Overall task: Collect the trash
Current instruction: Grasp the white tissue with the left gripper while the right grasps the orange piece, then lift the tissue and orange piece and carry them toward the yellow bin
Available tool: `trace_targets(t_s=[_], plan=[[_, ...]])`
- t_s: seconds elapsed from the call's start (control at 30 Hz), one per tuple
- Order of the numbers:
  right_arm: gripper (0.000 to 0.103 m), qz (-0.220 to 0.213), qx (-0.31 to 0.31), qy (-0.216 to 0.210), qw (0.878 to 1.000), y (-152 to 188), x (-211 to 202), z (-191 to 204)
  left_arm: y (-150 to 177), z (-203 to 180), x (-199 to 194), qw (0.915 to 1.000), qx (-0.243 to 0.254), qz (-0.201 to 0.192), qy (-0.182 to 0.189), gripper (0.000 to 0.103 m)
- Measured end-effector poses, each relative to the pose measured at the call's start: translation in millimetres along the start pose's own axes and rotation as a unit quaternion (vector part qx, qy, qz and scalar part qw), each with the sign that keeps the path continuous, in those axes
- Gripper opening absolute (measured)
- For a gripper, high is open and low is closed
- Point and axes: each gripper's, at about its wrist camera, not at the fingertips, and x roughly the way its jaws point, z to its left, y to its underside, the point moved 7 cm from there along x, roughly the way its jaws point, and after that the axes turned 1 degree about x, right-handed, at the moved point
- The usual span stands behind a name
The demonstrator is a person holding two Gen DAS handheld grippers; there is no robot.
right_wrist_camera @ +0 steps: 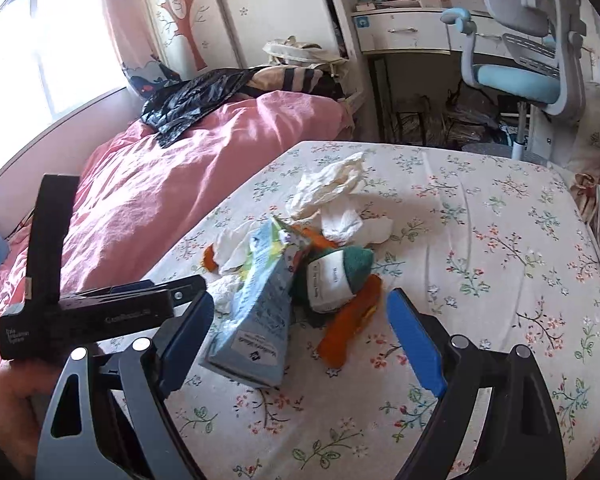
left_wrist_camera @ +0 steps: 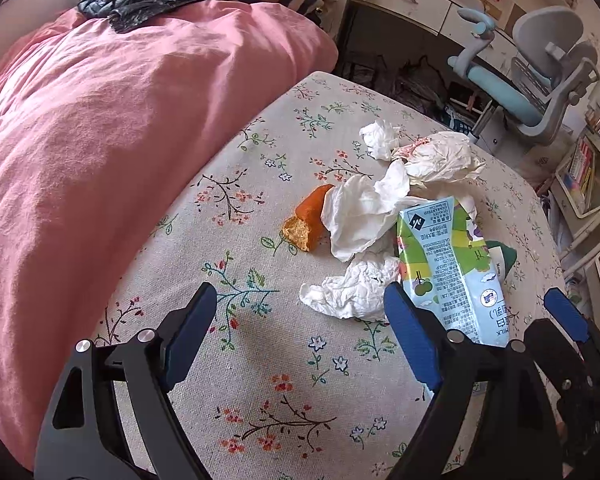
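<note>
Trash (left_wrist_camera: 384, 216), heaped on the floral bedsheet (left_wrist_camera: 260, 380), is approached by the left gripper (left_wrist_camera: 300, 328) and right gripper (right_wrist_camera: 300, 332), both released and empty; loose tissues (left_wrist_camera: 352, 292) could be scattered if the milk carton (right_wrist_camera: 256, 316) is nudged.

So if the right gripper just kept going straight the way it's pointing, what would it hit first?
Probably the milk carton: it lies just ahead between the open fingers of the right gripper, with the orange peel close beside it. Depth is hard to judge here.

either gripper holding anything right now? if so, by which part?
Nothing held. Left gripper and right gripper are both open above the trash pile; the milk carton lies ungrasped on the bed.
</note>
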Motion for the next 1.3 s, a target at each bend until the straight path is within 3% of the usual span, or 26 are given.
trace_targets(t_s=[0.07,0.1,0.17,0.37,0.47,0.5,0.53,0.57,0.63,0.8,0.97,1.13,1.3], plan=[[0.081,0.009,0.019,0.018,1.000,3.9,1.4,-17.3,1.2,-3.5,3.1,1.0000,0.008,0.005,-0.001,0.081],[0.072,0.018,0.028,0.018,0.999,6.2,4.2,-22.8,2.7,-5.7,5.4,0.9999,0.013,0.008,-0.001,0.079],[0.067,0.041,0.047,0.014,0.998,10.5,12.6,-31.2,6.3,-11.5,10.1,0.9996,0.023,0.015,-0.001,0.077],[0.064,0.092,0.036,0.002,0.995,13.2,38.7,-23.8,3.8,-25.0,16.9,0.9988,0.048,0.007,-0.007,0.077],[0.052,0.100,0.017,0.016,0.995,10.5,40.5,-22.8,0.8,-30.5,19.2,0.9985,0.054,0.001,-0.001,0.074],[0.043,0.102,0.012,0.018,0.994,11.2,40.3,-23.9,0.6,-32.9,18.8,0.9984,0.057,0.001,0.009,0.069],[0.039,0.103,0.006,0.023,0.994,12.7,37.5,-25.9,0.6,-35.0,18.2,0.9981,0.059,0.002,0.017,0.057],[0.032,0.104,0.004,0.025,0.994,14.7,34.8,-28.0,1.0,-37.4,18.4,0.9978,0.061,0.005,0.026,0.039],[0.021,0.107,0.008,0.027,0.994,18.9,27.9,-34.8,4.8,-41.7,19.4,0.9965,0.062,0.021,0.052,0.014],[0.018,0.099,0.026,0.024,0.994,23.5,6.4,-46.8,15.5,-37.3,7.8,0.9956,0.036,0.028,0.082,0.012],[0.018,0.082,0.048,0.008,0.995,27.2,-22.0,-50.3,12.4,-27.2,-22.9,0.9946,0.004,-0.024,0.101,0.012],[0.018,0.065,0.062,-0.002,0.996,34.6,-46.0,-55.5,8.5,-51.7,-62.0,0.9802,0.004,-0.090,0.177,0.012],[0.018,0.033,0.069,-0.008,0.997,34.7,-69.6,-66.0,20.0,-100.2,-87.4,0.9657,0.059,-0.115,0.226,0.012]])
